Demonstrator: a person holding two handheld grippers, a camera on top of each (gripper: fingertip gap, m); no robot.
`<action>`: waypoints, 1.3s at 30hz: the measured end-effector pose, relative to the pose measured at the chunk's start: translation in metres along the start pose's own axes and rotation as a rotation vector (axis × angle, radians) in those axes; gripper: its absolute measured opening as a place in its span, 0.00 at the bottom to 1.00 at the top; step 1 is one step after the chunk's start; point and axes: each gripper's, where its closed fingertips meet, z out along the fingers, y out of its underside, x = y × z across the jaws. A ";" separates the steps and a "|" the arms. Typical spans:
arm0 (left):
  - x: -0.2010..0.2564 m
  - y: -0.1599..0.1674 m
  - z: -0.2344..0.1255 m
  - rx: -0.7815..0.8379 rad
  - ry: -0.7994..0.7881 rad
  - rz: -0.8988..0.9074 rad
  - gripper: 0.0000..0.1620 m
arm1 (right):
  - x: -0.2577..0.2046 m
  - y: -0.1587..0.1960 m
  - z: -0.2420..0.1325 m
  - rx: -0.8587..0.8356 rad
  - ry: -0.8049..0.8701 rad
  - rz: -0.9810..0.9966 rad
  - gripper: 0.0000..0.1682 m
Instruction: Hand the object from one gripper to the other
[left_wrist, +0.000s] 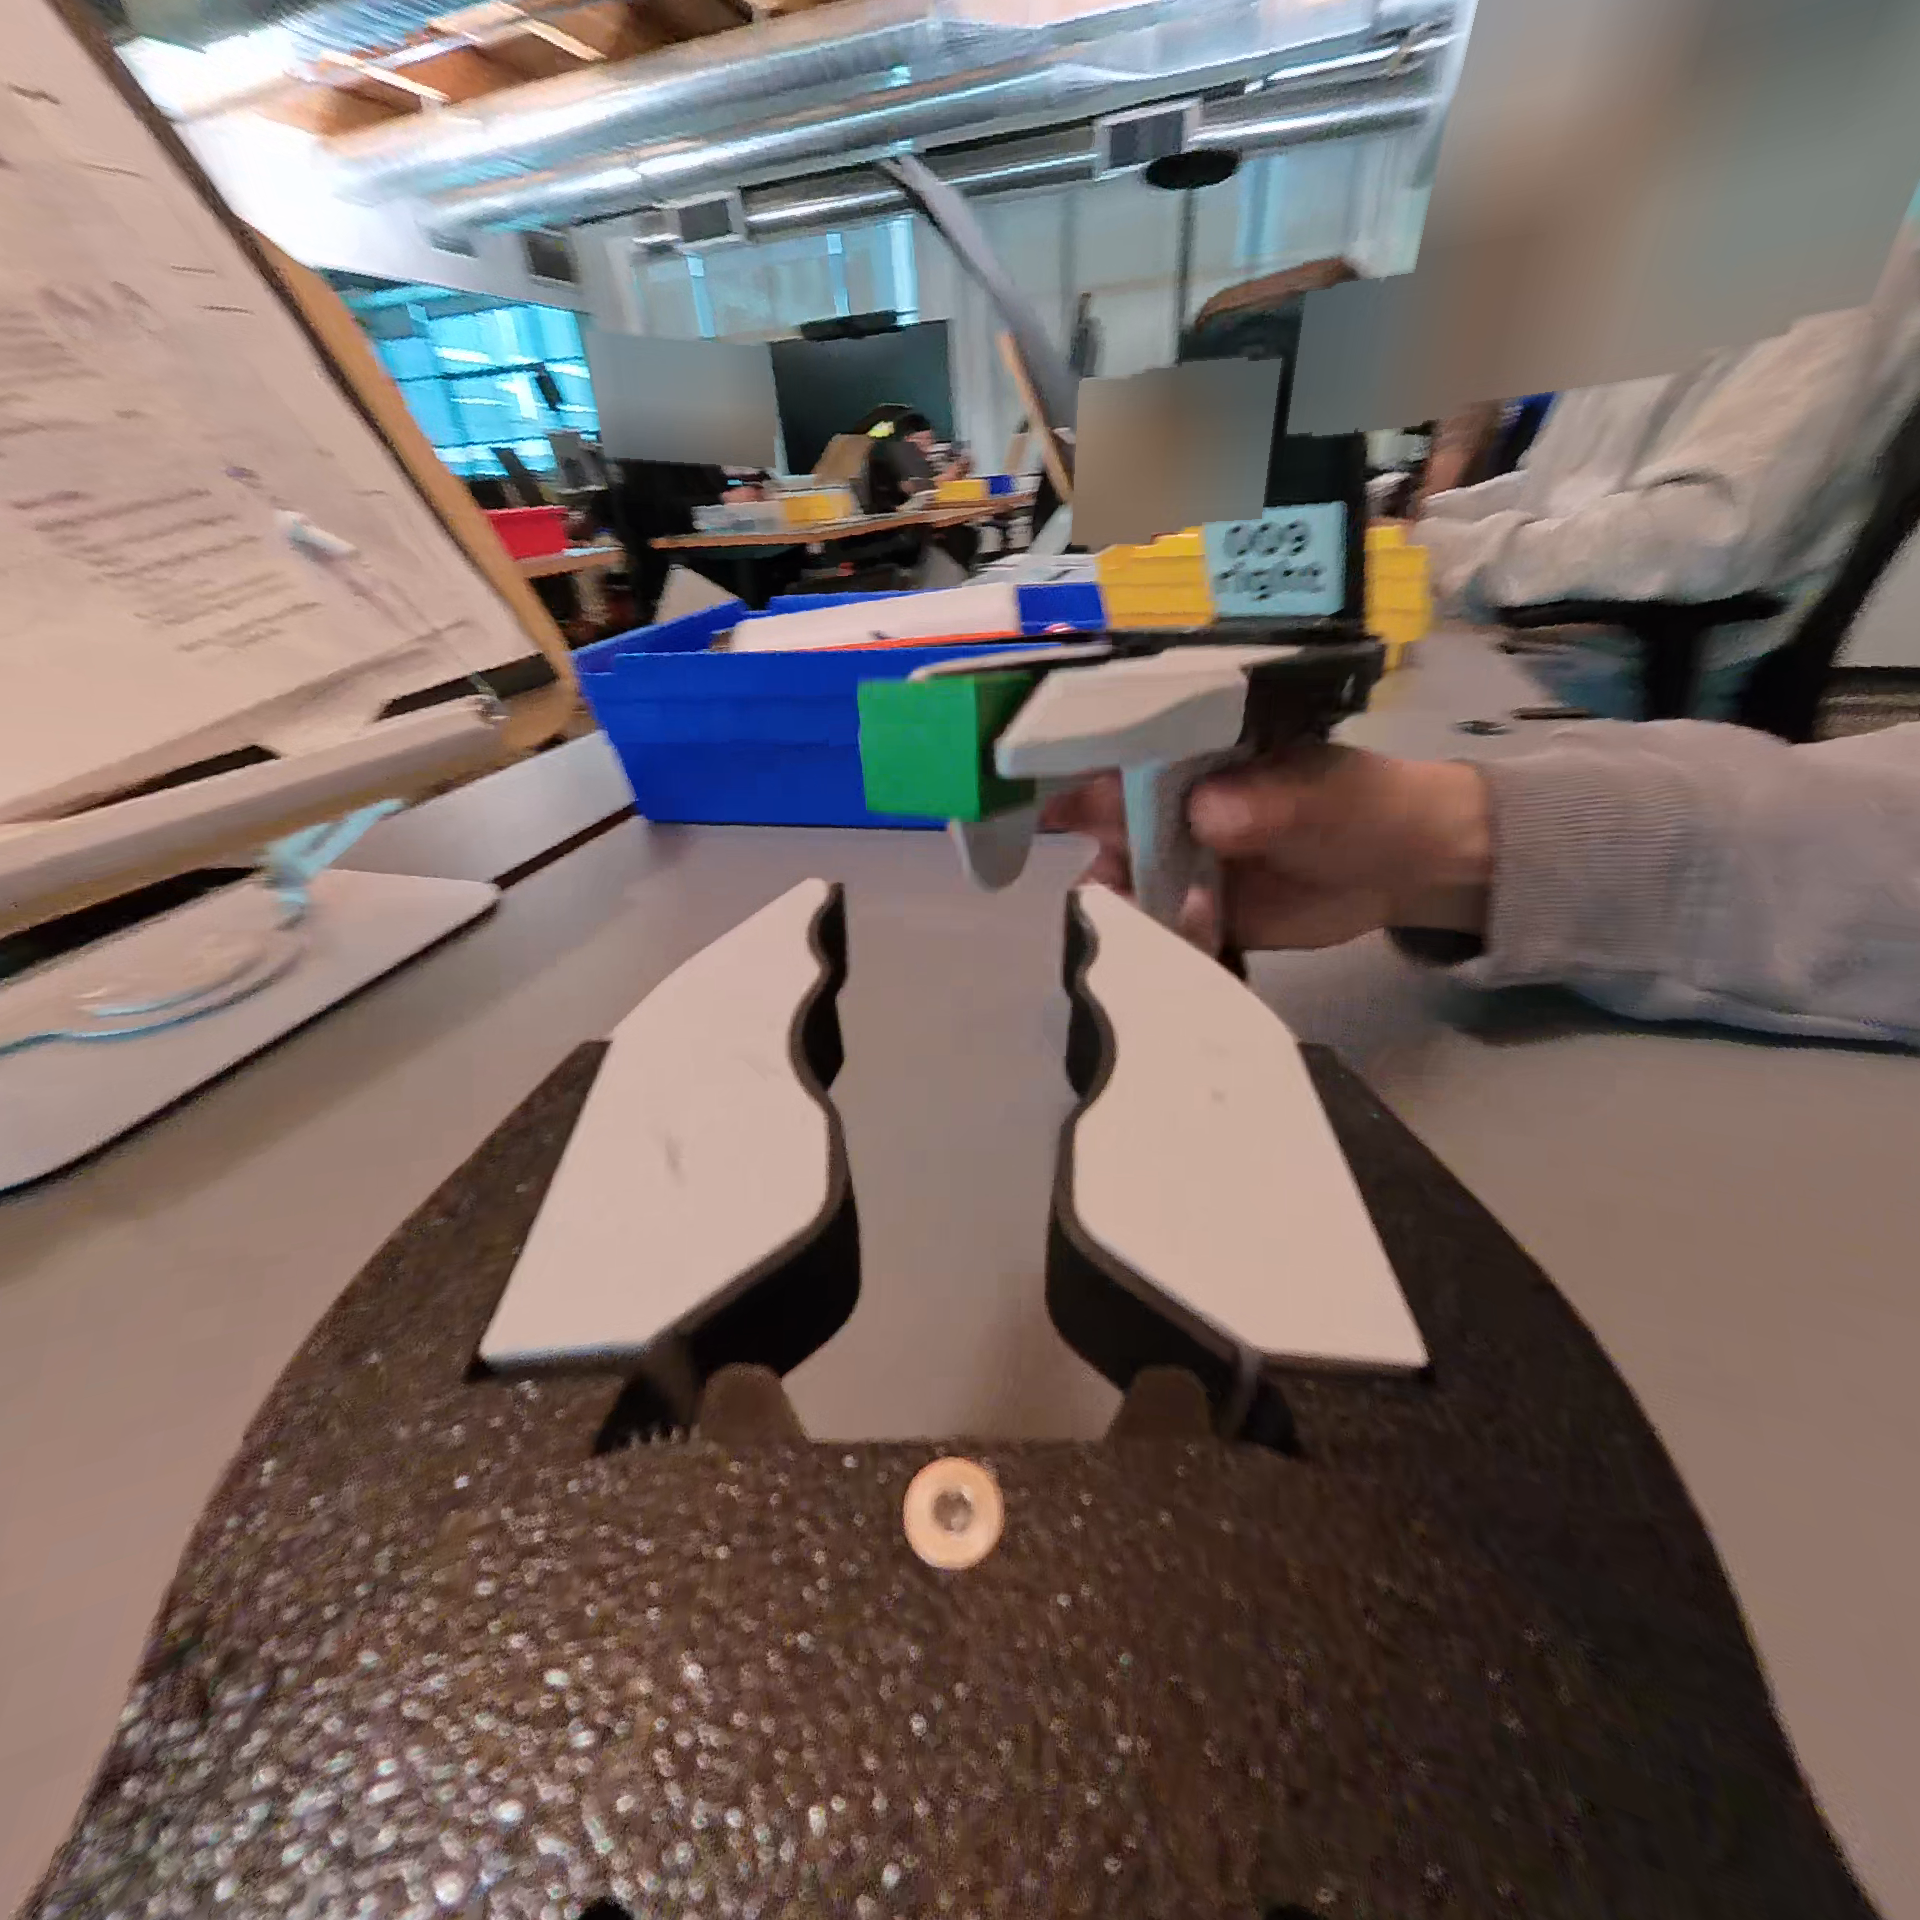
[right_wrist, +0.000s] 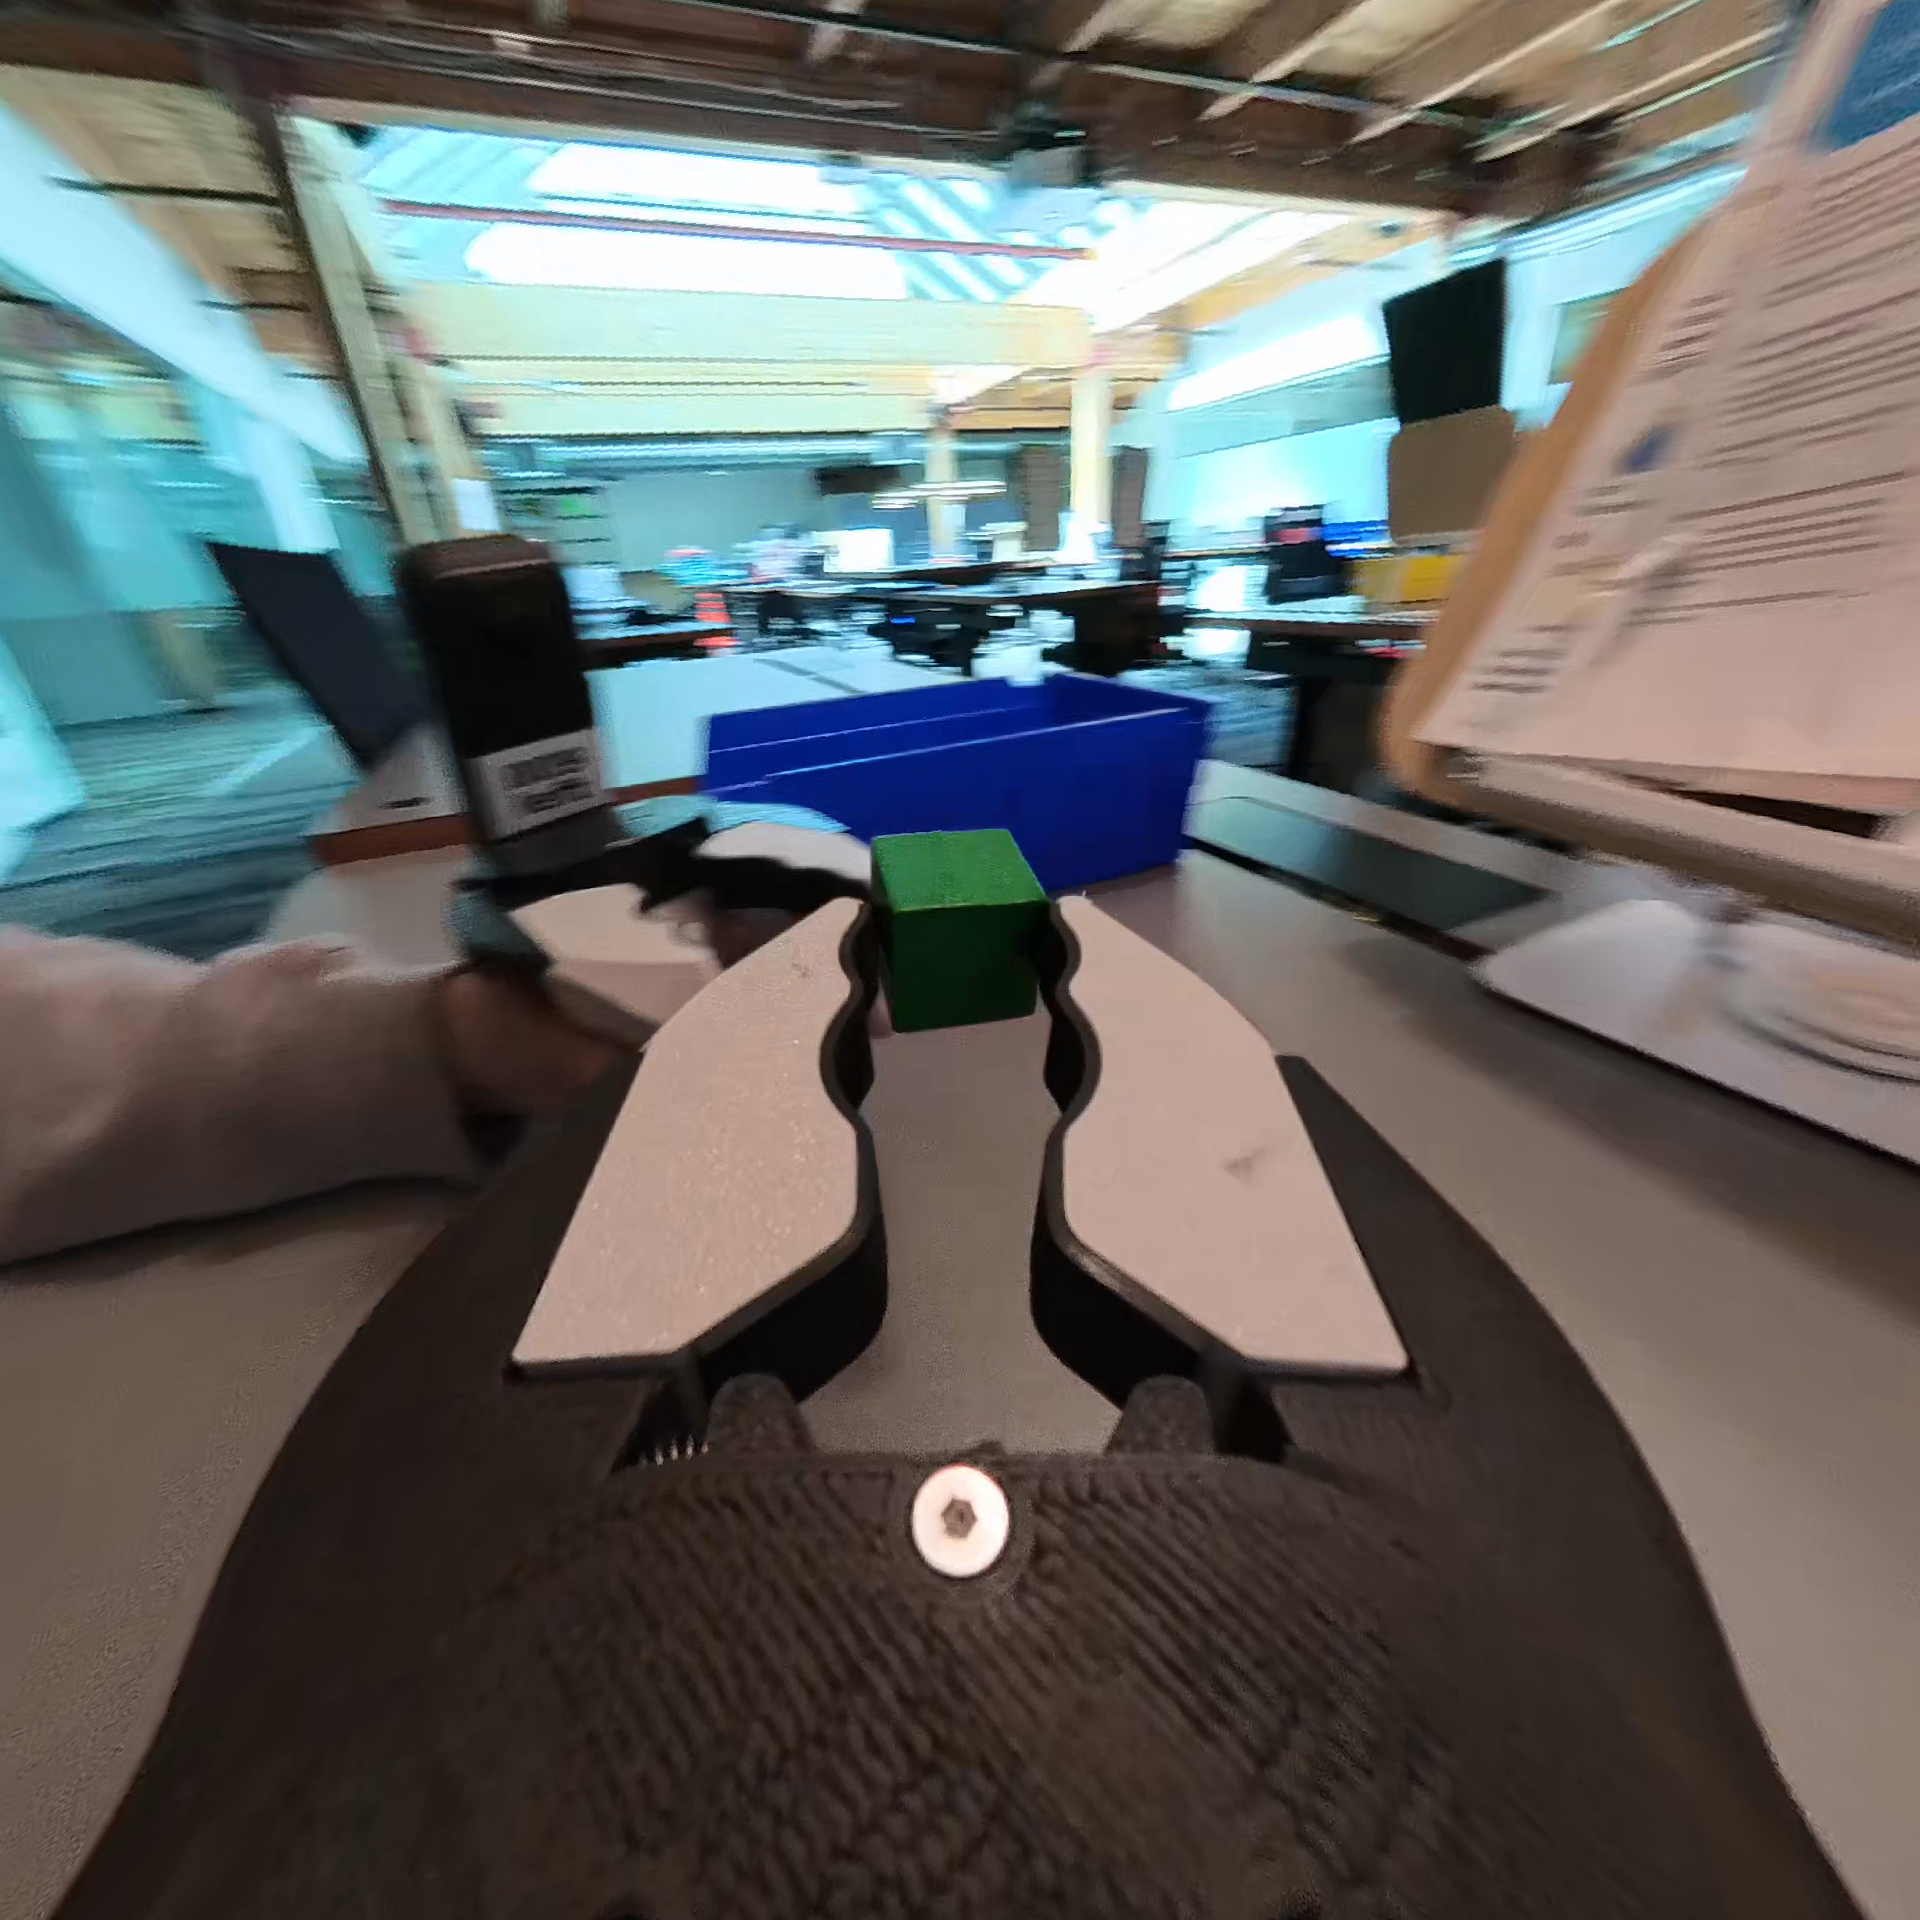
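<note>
Green cube (right_wrist: 958, 928) clamped in right gripper (right_wrist: 958, 935) wavy fingers, left gripper (left_wrist: 951, 914) fingers apart

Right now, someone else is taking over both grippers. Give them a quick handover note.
Right gripper: shut on the green cube, held above the table in front of the blue bin.
Left gripper: open and empty, beside the right one, not yet at the cube.
Done: cube picked up by the right gripper.
Left: bring the left gripper's fingers around the cube, close them, then open the right gripper.
</note>
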 end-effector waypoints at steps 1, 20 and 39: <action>-0.005 0.002 0.000 -0.010 -0.036 0.008 0.27 | 0.016 -0.007 -0.006 0.005 0.100 -0.025 0.18; -0.077 0.014 -0.030 -0.265 -0.594 0.112 0.34 | 0.203 -0.014 -0.263 -0.640 1.205 -0.250 0.18; -0.085 0.021 -0.035 -0.310 -0.651 0.110 0.34 | 0.188 -0.081 -0.218 -0.351 1.120 -0.348 0.49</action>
